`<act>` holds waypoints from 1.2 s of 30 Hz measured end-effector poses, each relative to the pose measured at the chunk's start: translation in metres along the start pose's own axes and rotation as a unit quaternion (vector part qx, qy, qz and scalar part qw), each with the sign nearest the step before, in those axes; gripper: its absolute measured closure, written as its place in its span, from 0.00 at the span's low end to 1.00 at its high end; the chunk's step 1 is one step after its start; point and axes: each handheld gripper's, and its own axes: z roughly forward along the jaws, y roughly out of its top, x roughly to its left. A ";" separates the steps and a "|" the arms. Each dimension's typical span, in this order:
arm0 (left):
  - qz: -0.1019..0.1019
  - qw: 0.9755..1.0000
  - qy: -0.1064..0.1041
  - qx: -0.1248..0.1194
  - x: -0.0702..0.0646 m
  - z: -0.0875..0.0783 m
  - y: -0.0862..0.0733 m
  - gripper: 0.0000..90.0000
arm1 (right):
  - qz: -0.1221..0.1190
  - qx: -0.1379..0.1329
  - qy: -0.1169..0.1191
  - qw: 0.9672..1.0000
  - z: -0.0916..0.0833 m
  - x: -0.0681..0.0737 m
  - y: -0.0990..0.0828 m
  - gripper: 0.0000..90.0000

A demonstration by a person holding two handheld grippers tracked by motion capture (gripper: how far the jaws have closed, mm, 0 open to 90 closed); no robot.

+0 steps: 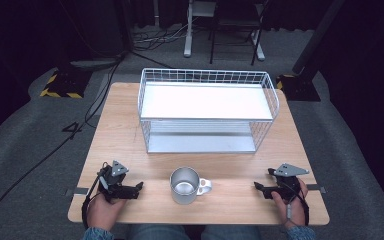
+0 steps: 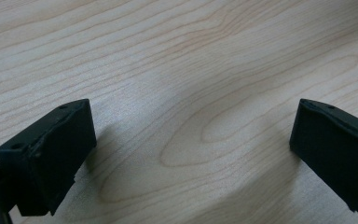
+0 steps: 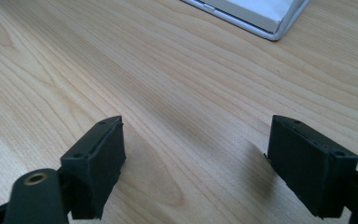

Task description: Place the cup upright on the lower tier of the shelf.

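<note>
A metal mug [image 1: 185,186] stands upright near the front edge of the wooden table [image 1: 125,125], its handle pointing right. To its left my left gripper [image 1: 136,189] rests low over the wood, held in a hand, jaws aimed toward the mug but apart from it. In the left gripper view the left gripper [image 2: 191,126] is open, with bare wood between its fingers. On the mug's right my right gripper [image 1: 258,188] points left toward the handle, a clear gap away. The right gripper view shows that gripper [image 3: 196,140] open, with nothing between its jaws.
A white wire rack [image 1: 207,75] with two white shelves stands at the back middle of the table; its lower shelf corner [image 3: 261,14] appears in the right gripper view. Cables, chair legs and stand bases lie on the grey floor beyond.
</note>
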 end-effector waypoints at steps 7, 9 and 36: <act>0.002 1.000 -0.001 0.001 0.001 0.000 0.000 0.01 | -0.002 0.001 -0.002 1.000 0.000 0.001 0.000 0.21; 0.001 1.000 -0.001 0.000 0.000 0.000 0.000 0.01 | -0.002 0.000 -0.002 1.000 0.000 0.001 0.000 0.21; -0.010 0.999 0.002 -0.054 -0.011 -0.015 0.004 0.00 | -0.010 -0.004 -0.009 1.000 -0.001 0.003 0.000 0.22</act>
